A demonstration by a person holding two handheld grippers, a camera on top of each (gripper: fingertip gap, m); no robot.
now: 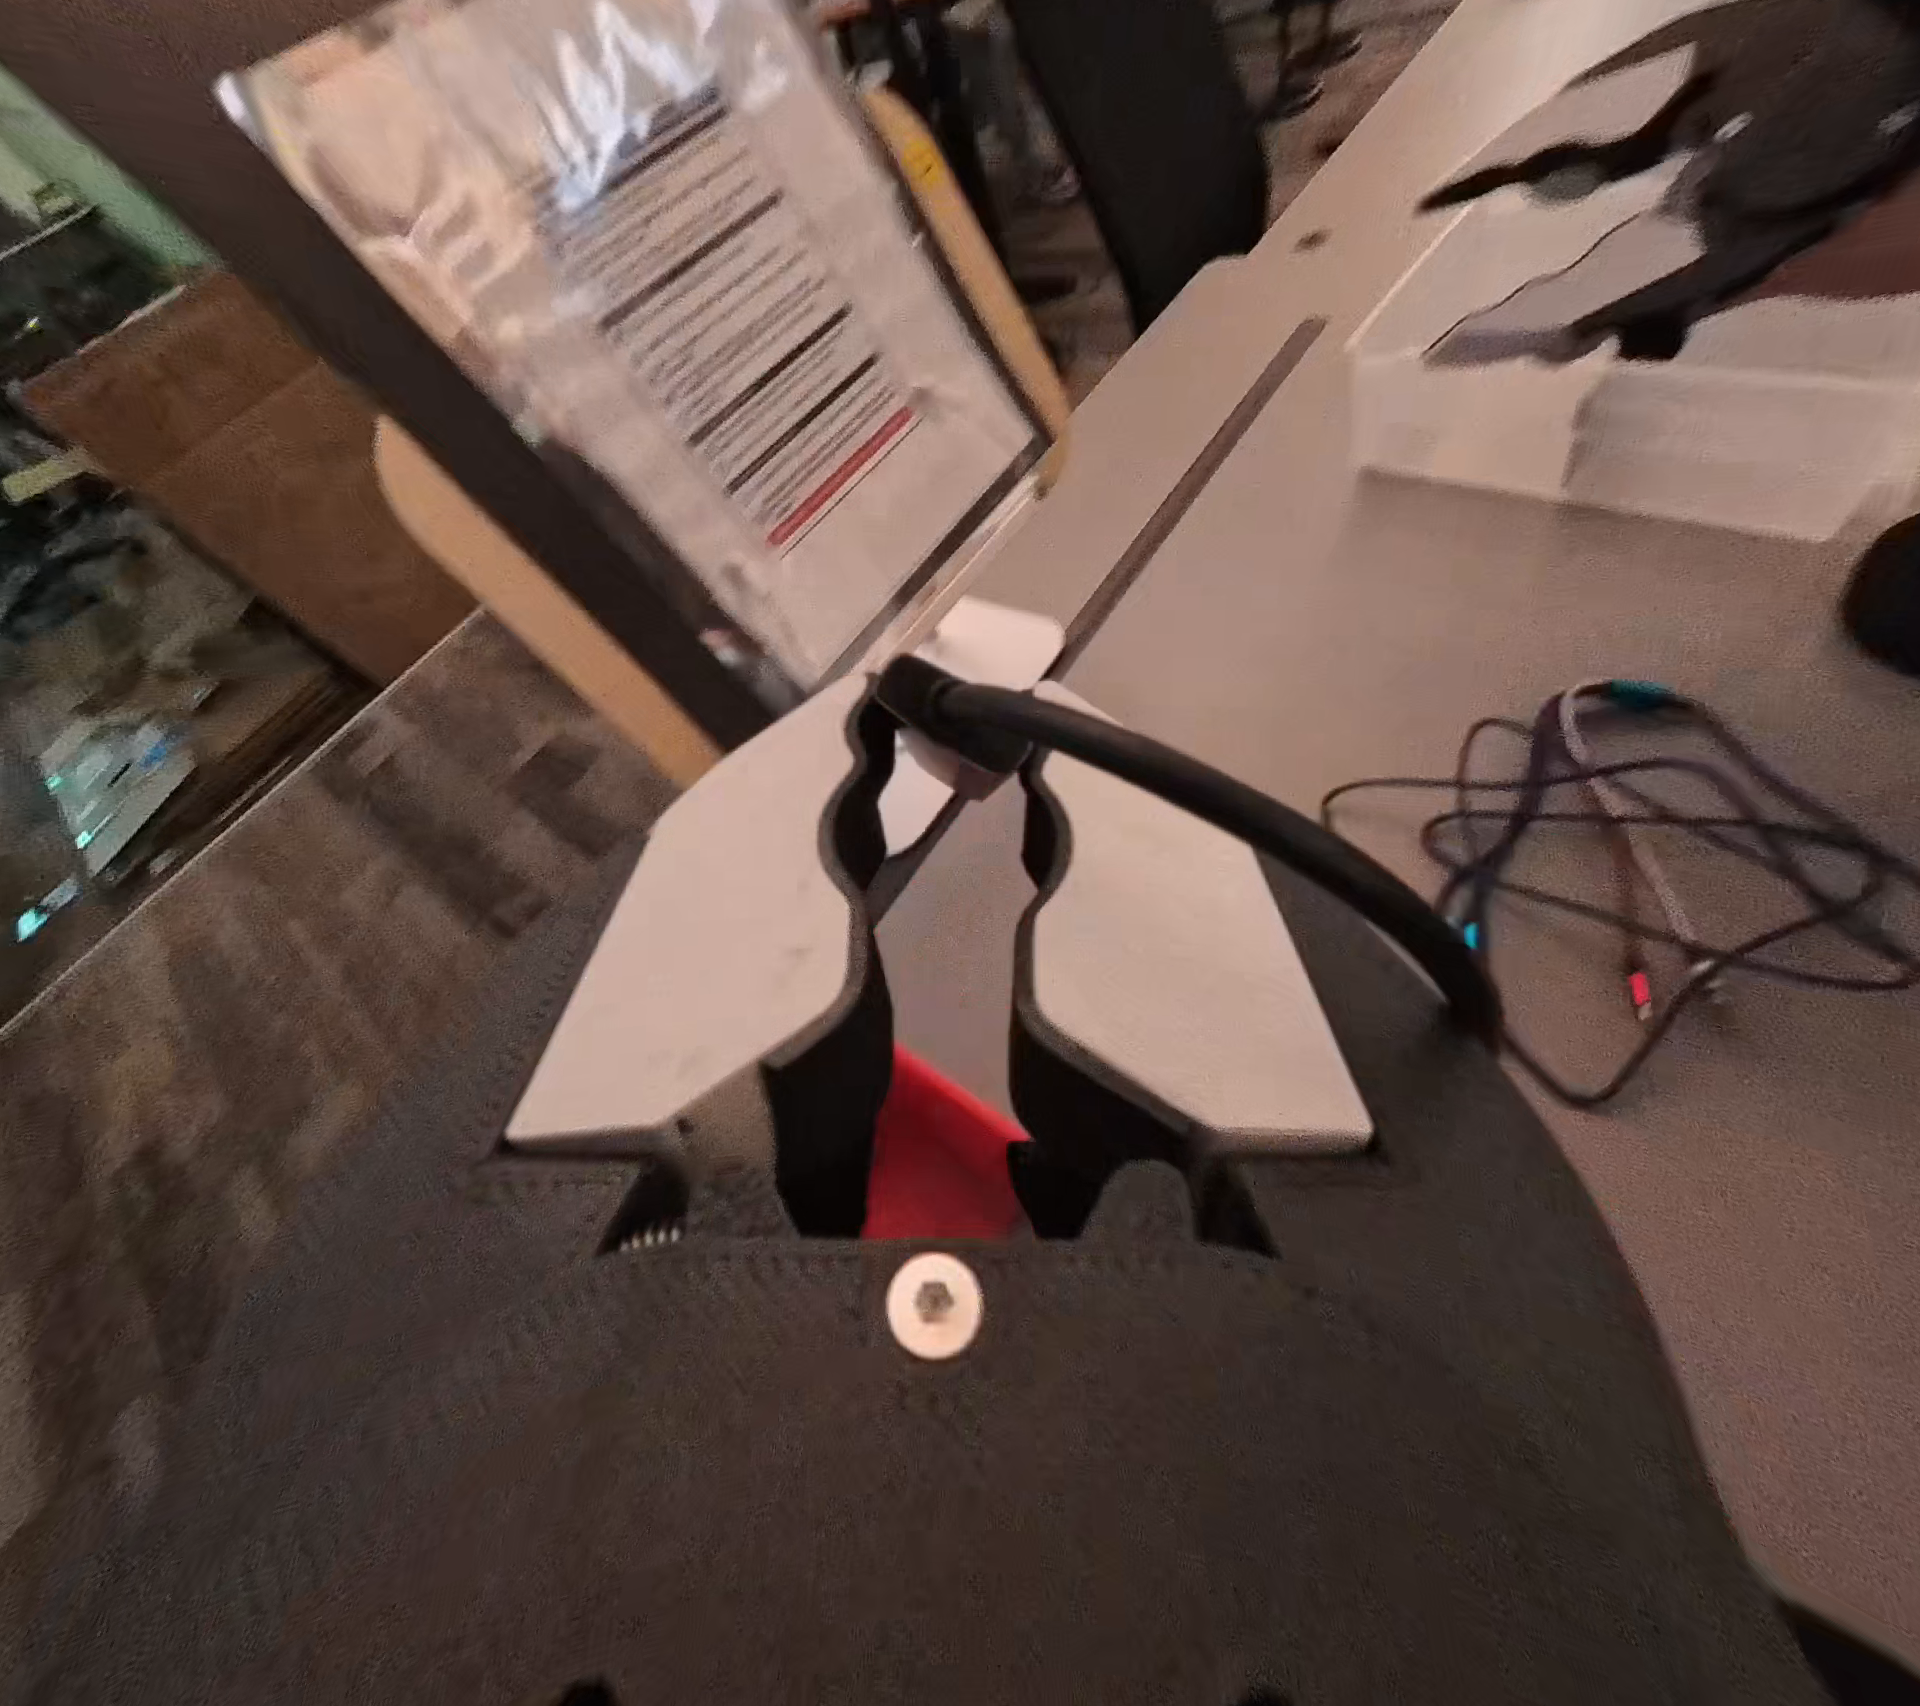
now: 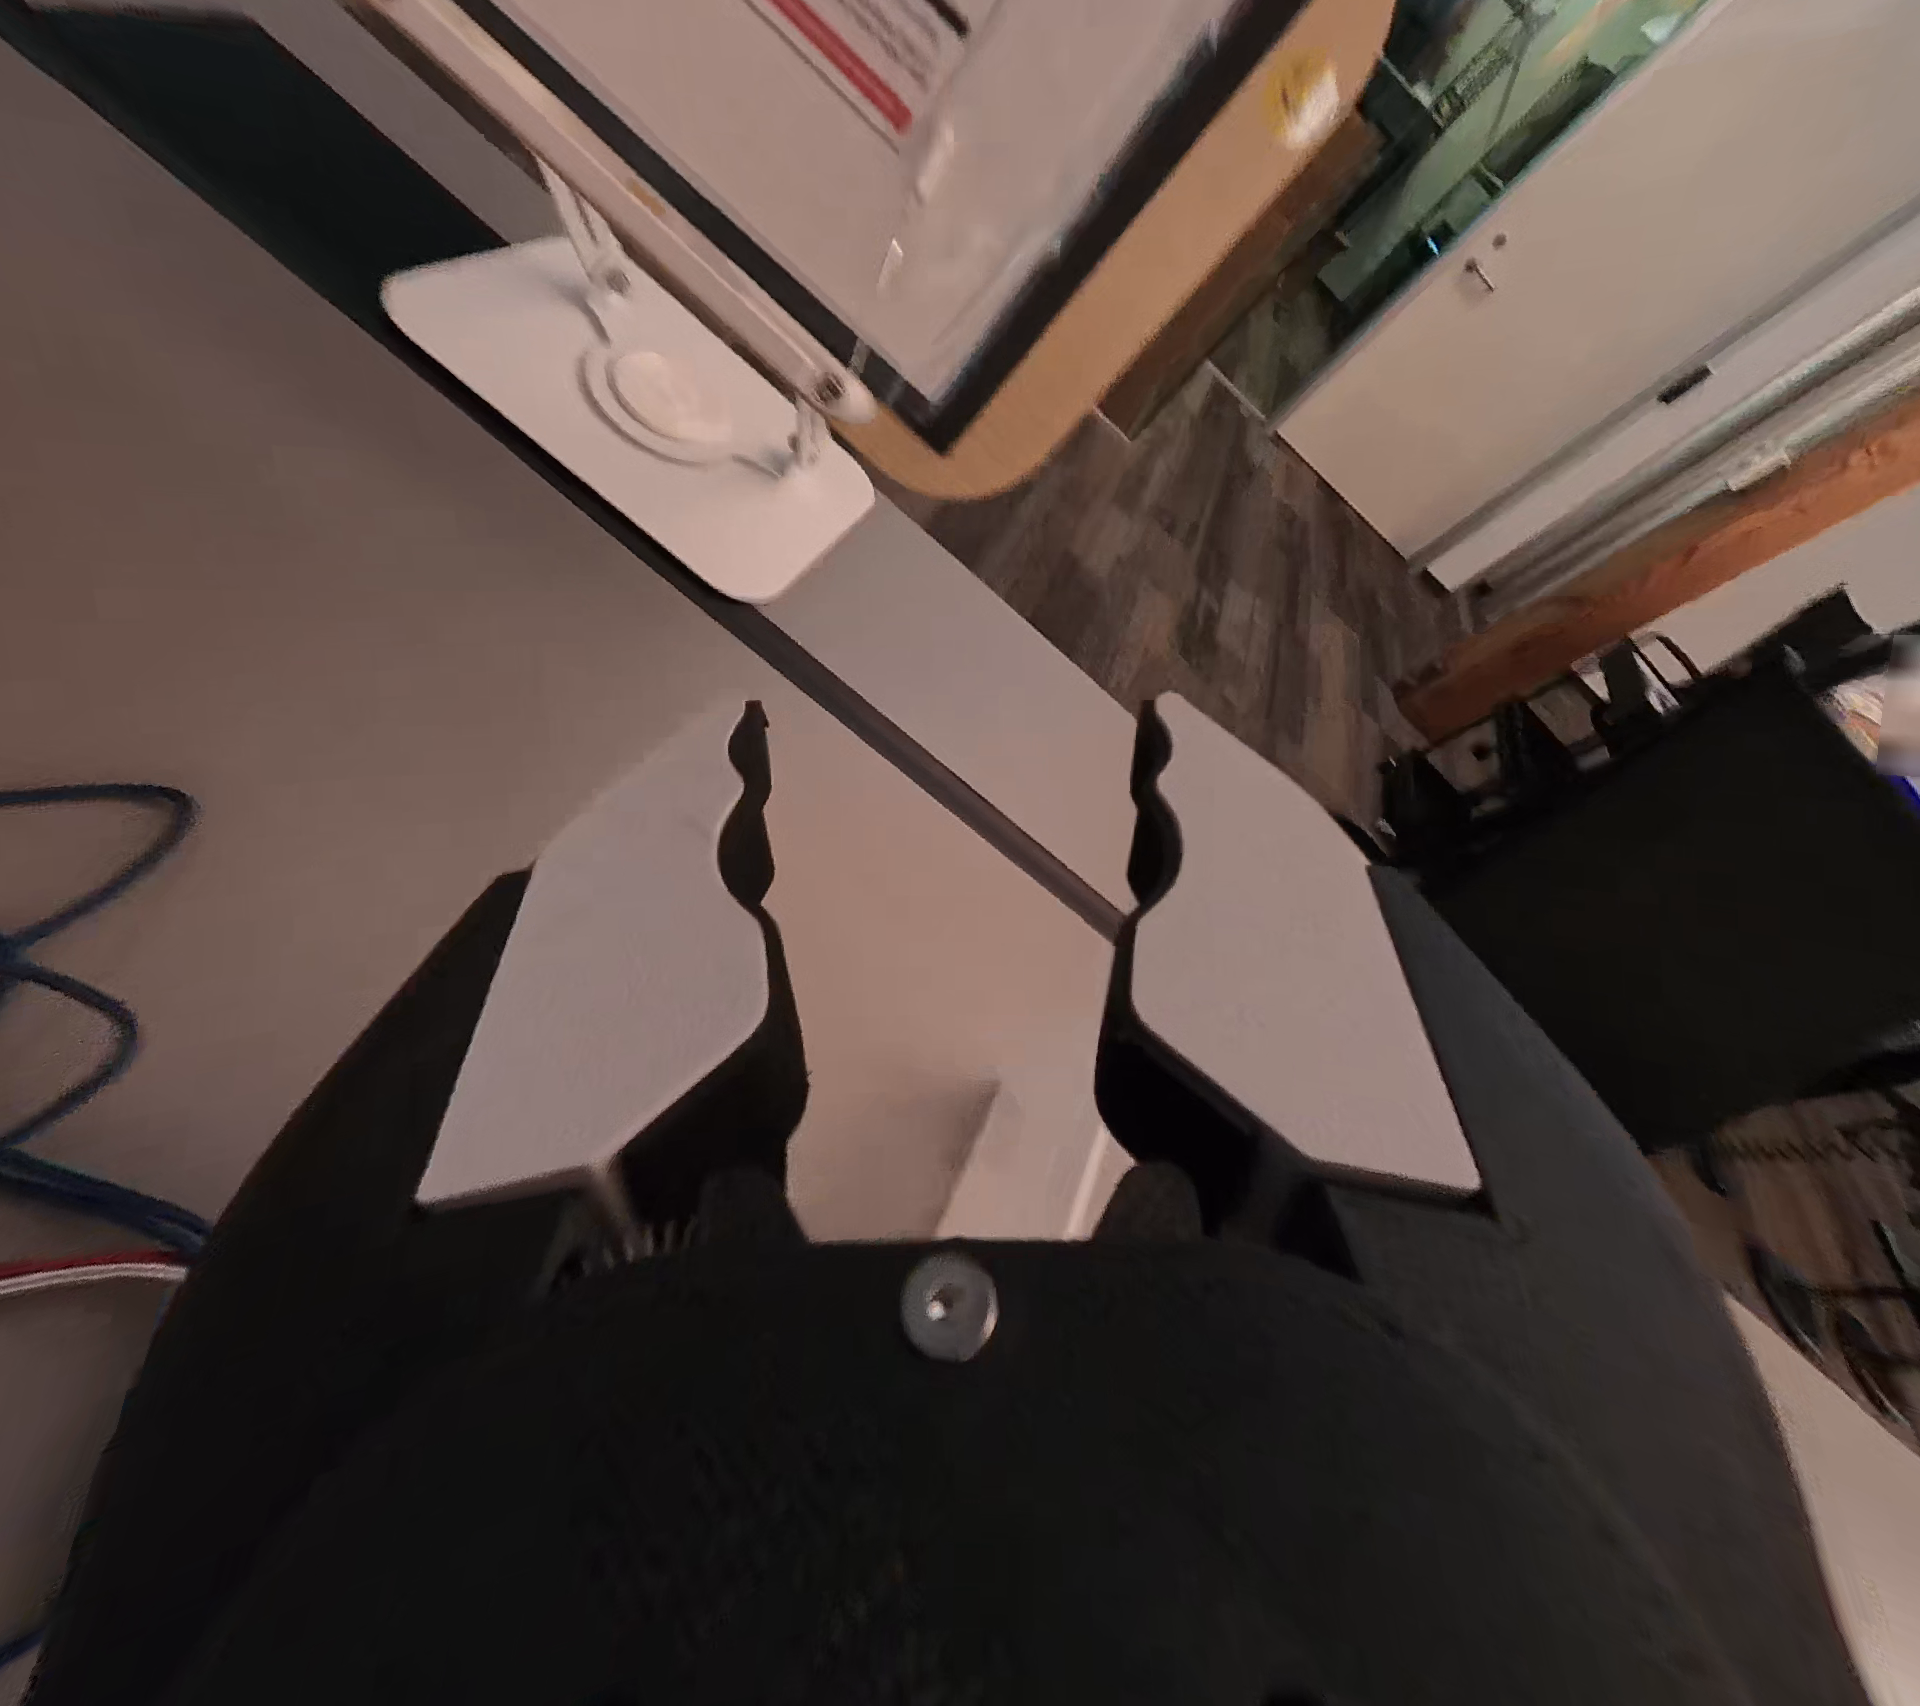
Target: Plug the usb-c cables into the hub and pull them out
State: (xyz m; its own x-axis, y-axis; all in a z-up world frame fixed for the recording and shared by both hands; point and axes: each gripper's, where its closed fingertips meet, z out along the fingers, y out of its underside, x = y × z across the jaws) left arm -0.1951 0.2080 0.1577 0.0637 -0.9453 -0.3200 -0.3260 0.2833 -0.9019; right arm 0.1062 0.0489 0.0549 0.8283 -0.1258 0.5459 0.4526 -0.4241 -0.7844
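Left gripper (image 1: 951, 737) was clamped near its tips on a thick black cable (image 1: 1195, 794), gripping it just behind the connector end; the cable arched off to the right and down past the gripper body. A small white piece (image 1: 966, 768) showed between the fingers under the cable, too blurred and hidden to tell if it was the hub.

Right gripper (image 2: 951, 721) was spread wide with nothing between the fingers, hovering over the pale table (image 2: 260, 617). In the left wrist view it showed far right, over a white box (image 1: 1621, 430).

A loose tangle of thin dark cables (image 1: 1662, 867) lay on the table to the right of the left gripper, well apart from it. Blue cable loops (image 2: 62, 929) sat at the left edge of the right wrist view.

A clear sign holder with a printed sheet (image 1: 665, 285) stood on a white base (image 2: 623, 420) at the table edge. Both views were motion-blurred.
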